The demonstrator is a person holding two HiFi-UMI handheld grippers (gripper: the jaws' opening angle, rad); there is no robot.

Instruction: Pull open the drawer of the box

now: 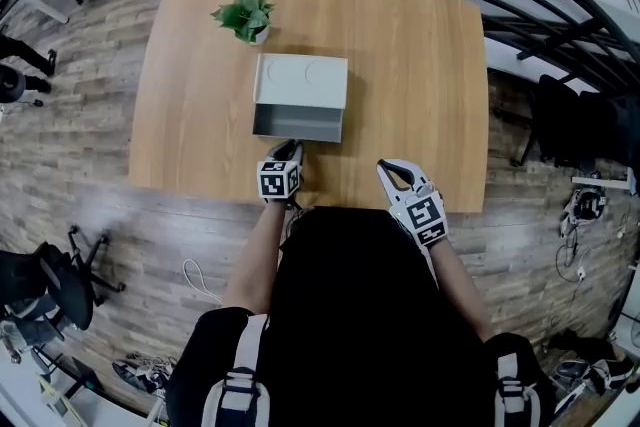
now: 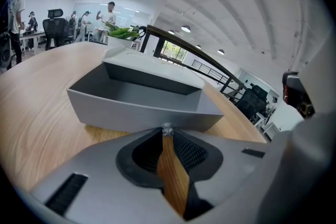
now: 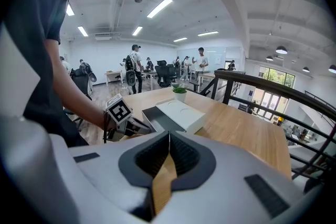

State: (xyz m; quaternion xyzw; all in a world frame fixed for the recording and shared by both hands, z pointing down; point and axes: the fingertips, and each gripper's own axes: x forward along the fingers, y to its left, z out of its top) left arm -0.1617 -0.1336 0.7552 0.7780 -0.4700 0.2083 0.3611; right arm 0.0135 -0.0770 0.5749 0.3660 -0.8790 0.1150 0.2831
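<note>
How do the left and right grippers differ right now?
The left gripper pinches the small knob on the open drawer; the right gripper holds nothing. The left sits at the drawer; the right hangs apart over the table's near edge. Both have jaws shut.

No readable text, numbers, brands or signs in any view. The only printed marks are black-and-white square marker patterns on the cubes of the left gripper [image 1: 293, 148] and right gripper [image 1: 392, 171]. They are coded blocks, not letters or digits.
</note>
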